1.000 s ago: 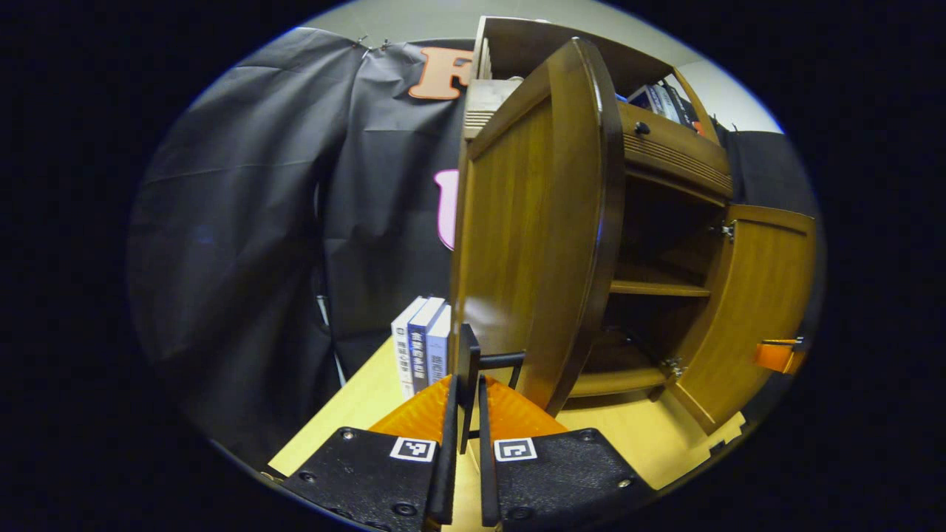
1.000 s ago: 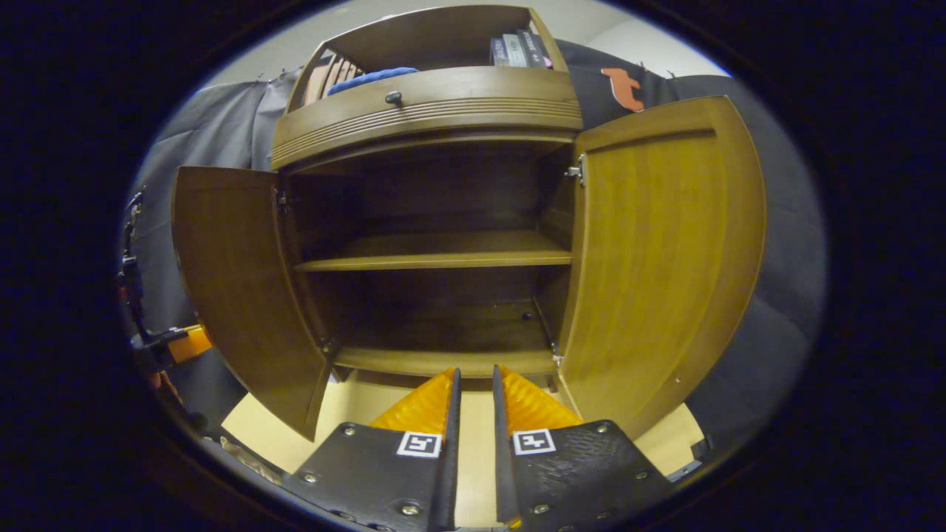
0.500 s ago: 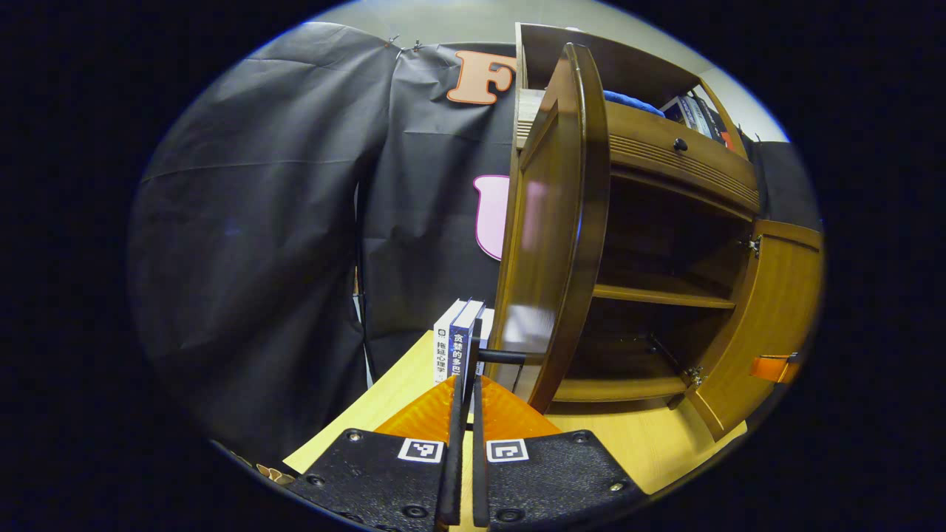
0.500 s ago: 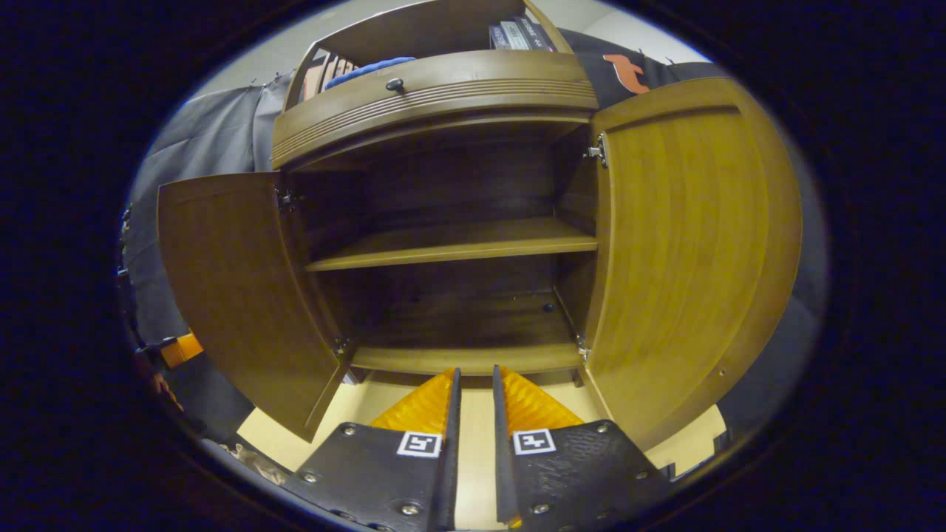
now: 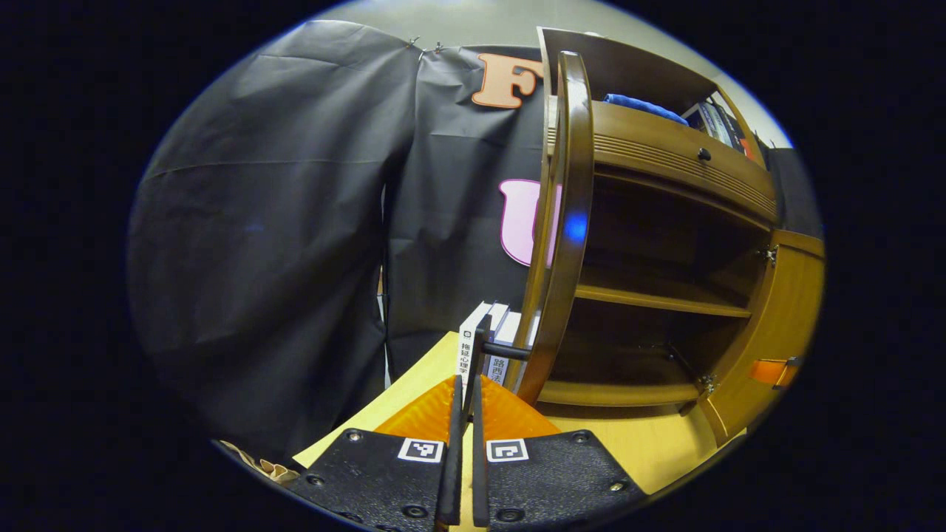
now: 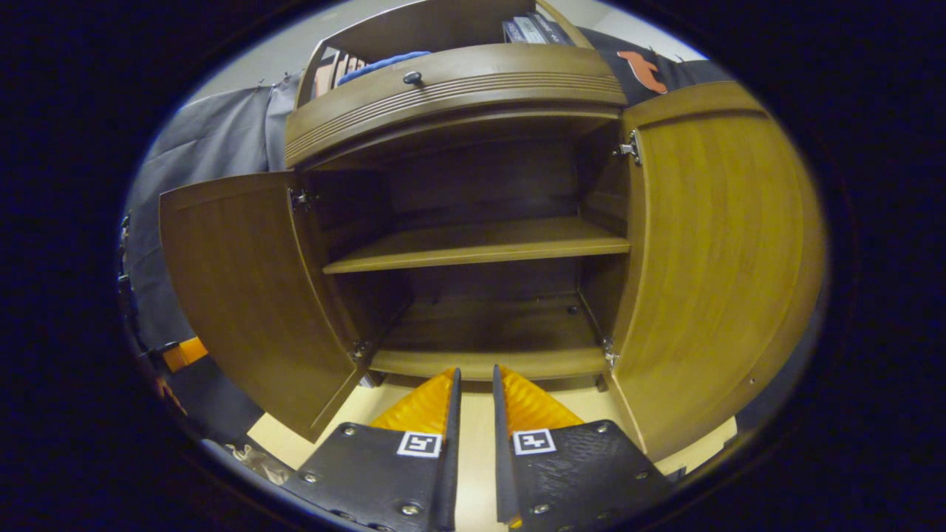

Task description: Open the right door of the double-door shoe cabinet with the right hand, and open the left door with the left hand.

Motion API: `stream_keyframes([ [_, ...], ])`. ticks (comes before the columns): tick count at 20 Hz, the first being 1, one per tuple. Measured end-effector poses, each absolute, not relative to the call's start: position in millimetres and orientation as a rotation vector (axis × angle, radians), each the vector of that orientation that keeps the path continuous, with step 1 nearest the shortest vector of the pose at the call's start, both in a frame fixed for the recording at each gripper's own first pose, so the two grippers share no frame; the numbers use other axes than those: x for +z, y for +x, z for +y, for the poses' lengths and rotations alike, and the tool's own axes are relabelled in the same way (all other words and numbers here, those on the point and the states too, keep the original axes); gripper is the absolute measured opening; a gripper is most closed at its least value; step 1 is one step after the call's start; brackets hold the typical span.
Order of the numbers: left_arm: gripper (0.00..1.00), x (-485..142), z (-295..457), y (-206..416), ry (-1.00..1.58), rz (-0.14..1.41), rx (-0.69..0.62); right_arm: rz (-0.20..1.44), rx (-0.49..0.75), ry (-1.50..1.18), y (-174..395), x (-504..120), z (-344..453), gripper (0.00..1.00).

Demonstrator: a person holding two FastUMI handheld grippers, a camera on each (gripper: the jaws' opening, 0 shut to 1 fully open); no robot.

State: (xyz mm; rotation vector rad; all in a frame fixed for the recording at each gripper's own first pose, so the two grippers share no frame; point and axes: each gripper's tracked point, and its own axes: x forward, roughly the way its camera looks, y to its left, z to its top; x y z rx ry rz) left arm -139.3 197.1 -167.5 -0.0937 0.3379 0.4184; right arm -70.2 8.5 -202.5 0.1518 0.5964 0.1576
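The brown shoe cabinet (image 6: 458, 89) stands with both doors swung out, and its inside shelf (image 6: 480, 247) is bare. The left door (image 5: 563, 222) is edge-on in the left gripper view. My left gripper (image 5: 467, 380) is shut on the left door's black bar handle (image 5: 484, 341). The left door (image 6: 236, 281) and the right door (image 6: 724, 258) frame the opening in the right gripper view. My right gripper (image 6: 473, 373) hangs low before the opening, its fingers a narrow gap apart with nothing between them. The right door (image 5: 783, 325) also stands at the far right.
Several books (image 5: 473, 351) stand upright on the light wooden tabletop (image 5: 650, 451) just left of the cabinet, behind the left door. A drawer with a dark knob (image 6: 412, 77) sits above the opening. A blue cloth (image 5: 643, 107) and more books (image 5: 720, 122) lie on top.
The left door has swung further out with my left gripper on its handle, from face-on to edge-on. The right gripper view has drawn slightly nearer the cabinet; the right door stays put.
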Motion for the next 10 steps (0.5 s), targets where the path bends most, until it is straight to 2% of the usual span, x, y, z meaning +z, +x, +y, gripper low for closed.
stream_keyframes([
  [10, 0.07, -169.4, 207.7, -147.6, -0.103, 0.337, 0.497, 0.611, 0.194, 0.164, -62.0, -210.6, 14.9, 0.21],
])
